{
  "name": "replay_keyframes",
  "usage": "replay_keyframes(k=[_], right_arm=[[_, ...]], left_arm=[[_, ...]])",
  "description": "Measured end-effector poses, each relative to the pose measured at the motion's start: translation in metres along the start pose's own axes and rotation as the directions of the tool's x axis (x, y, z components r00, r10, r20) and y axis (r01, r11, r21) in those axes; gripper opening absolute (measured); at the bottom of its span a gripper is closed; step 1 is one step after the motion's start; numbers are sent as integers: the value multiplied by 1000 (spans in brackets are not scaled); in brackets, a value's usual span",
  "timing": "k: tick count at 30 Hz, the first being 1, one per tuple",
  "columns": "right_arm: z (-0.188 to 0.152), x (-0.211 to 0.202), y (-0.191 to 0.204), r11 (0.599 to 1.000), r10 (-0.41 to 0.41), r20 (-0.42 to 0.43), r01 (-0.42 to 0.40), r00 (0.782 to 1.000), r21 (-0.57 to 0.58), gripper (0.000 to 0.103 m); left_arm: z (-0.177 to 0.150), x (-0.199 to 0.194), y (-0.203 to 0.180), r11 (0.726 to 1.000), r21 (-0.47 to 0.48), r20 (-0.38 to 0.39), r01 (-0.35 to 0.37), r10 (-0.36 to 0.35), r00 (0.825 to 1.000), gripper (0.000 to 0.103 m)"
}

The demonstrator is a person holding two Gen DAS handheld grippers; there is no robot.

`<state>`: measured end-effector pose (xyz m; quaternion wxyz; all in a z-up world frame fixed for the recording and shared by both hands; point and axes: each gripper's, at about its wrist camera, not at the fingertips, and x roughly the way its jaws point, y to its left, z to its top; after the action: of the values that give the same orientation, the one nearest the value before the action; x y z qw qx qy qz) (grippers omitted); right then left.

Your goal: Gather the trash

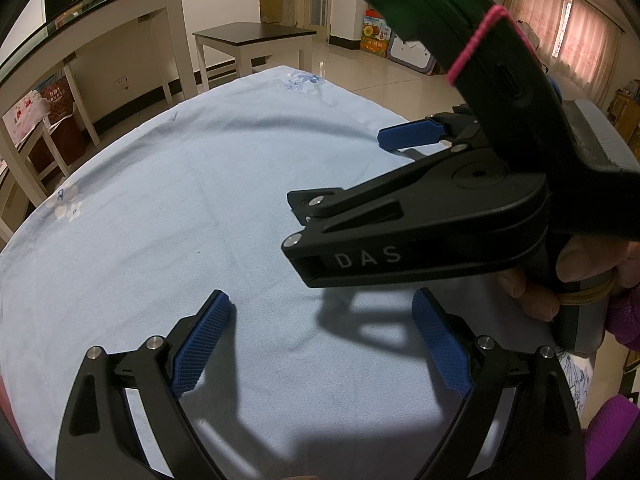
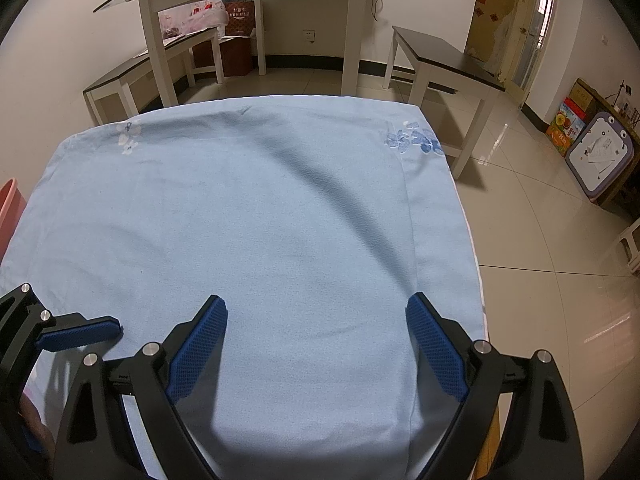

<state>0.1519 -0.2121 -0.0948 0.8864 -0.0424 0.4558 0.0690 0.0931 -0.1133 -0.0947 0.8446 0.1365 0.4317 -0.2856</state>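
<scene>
Pale blue cloth (image 2: 260,208) with small flower prints at its far corners covers the surface, which stands on a glossy tiled floor (image 2: 540,240) in a living room. Beyond the far edge stand a white-legged, glass-topped table (image 2: 352,20) and a low dark-topped side table (image 2: 444,56); a fruit carton (image 2: 566,128) and a child's drawing board (image 2: 600,156) lean against the right-hand wall. A pink bin rim (image 2: 10,208) shows just off the left edge of the surface.

The left tongs (image 1: 322,344) hang over the near part of the cloth, blue pads spread wide with nothing between them. The right tongs (image 2: 316,350) are likewise spread and hold nothing near the near right corner. In the left wrist view the right tool's black body crosses above the cloth, gripped by a hand (image 1: 568,276) in a purple sleeve, blocking much of the right side.

No trash is visible on the cloth in either view; where the task's item lies cannot be told.
</scene>
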Motion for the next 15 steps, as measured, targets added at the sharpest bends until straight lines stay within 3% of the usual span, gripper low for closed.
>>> replay_keyframes(k=[9,12,15], right_arm=[[0,0,0,1000,-2,3,2,1000,5,89],[-1,-7,4,1000,2,17,-3,1000,20,84],[0,-28,10,1000,18,87,-20,996,25,84]], left_arm=[[0,0,1,1000,-5,2,-7,7,1000,93],[0,-7,10,994,-73,24,-75,77,997,93],[2,-23,27,980,-152,62,-126,136,989,93]])
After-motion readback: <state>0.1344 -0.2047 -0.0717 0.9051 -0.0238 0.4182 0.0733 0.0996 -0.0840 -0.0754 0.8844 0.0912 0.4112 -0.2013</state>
